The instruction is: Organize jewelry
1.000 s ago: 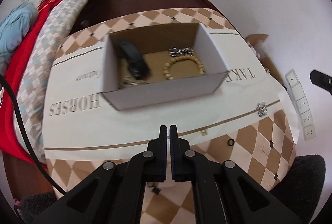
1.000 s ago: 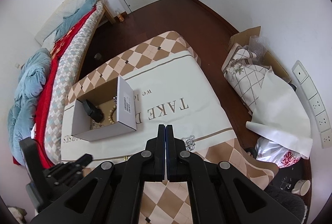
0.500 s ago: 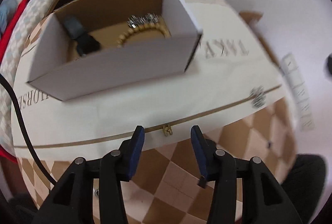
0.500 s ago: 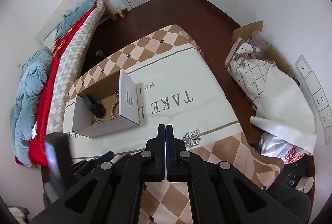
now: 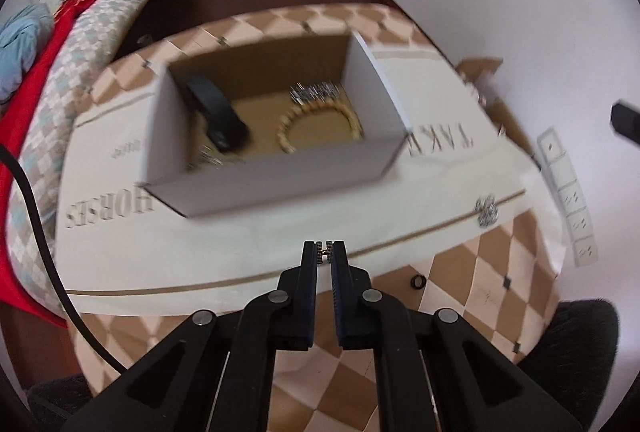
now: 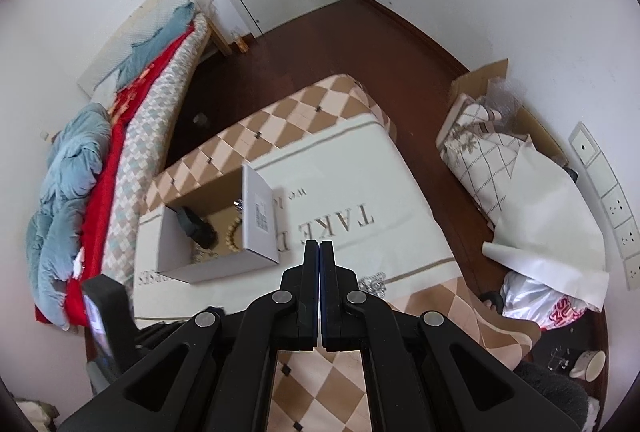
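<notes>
Just now the left tongs are pinched nearly shut on a tiny gold piece, a small earring-like bit caught between the very tips; it is too small to tell which way it points or where its long axis runs. They hang above the cream cloth that covers the desk, on the near side of the white cardboard box. That box sits with its long side running across the left wrist view, its open top facing up. Inside it a gold beaded bracelet lies flat in a ring on the floor of the box, a silver sparkly piece sits just behind it by the far wall, and a black strap-like item lies slanted from the far left corner toward the middle. Blur hides finer detail. On the cloth to the right, well apart from the box, lies a silver rhinestone piece, and a small black ring rests on the checked part of the covering. The right tongs are fully closed with nothing between them, held high above the desk, over its near edge.
</notes>
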Available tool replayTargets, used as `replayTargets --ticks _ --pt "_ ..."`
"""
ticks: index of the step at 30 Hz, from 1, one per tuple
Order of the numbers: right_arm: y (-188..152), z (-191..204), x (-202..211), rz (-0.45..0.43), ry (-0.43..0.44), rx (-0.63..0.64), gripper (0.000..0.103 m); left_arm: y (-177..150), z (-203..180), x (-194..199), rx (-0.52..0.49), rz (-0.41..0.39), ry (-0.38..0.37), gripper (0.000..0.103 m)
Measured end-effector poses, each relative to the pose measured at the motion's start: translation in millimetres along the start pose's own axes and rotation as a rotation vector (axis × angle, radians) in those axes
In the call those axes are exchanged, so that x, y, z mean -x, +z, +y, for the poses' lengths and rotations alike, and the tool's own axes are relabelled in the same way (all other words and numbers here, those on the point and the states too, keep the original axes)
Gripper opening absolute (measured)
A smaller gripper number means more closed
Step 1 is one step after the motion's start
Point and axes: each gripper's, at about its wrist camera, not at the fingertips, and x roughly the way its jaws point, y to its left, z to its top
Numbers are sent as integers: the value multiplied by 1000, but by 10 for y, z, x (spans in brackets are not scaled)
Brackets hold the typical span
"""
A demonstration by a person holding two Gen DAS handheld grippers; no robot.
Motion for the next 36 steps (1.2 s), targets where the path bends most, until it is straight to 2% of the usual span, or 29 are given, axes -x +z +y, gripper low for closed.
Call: replayTargets --ticks 4,6,8,10,11,12,18,19,20,23,29,36 --pt "22 -23 -52 12 -13 16 0 105 168 232 26 -41 -4 4" --pt "-19 -186 -270 74 12 -33 0 133 210 309 35 -57 0 4" --pt "-99 -353 -627 175 -12 -52 1 178 274 334 40 -64 5 4" --pt "-189 -442 -885 231 -53 -45 8 196 297 361 49 -66 4 4" --pt "-225 -469 -973 244 -64 -43 17 197 296 360 51 -66 7 4" --pt "-271 -495 -1099 268 -79 -41 21 192 299 359 53 -64 7 4" --pt "-409 -490 -1494 338 -146 -23 21 176 285 354 48 -61 11 4" --pt "-417 -466 -1489 317 -180 2 21 177 288 358 48 -62 10 4" --pt "-432 -448 -1504 317 -188 14 10 177 290 365 49 -63 8 4" --pt "-452 -440 -1464 290 -177 13 10 195 299 392 47 -68 11 4" --pt "-308 -292 -945 157 -66 -22 9 260 330 566 50 -95 -6 4" --pt "57 140 -257 19 67 12 9 436 369 855 61 -141 -38 4"
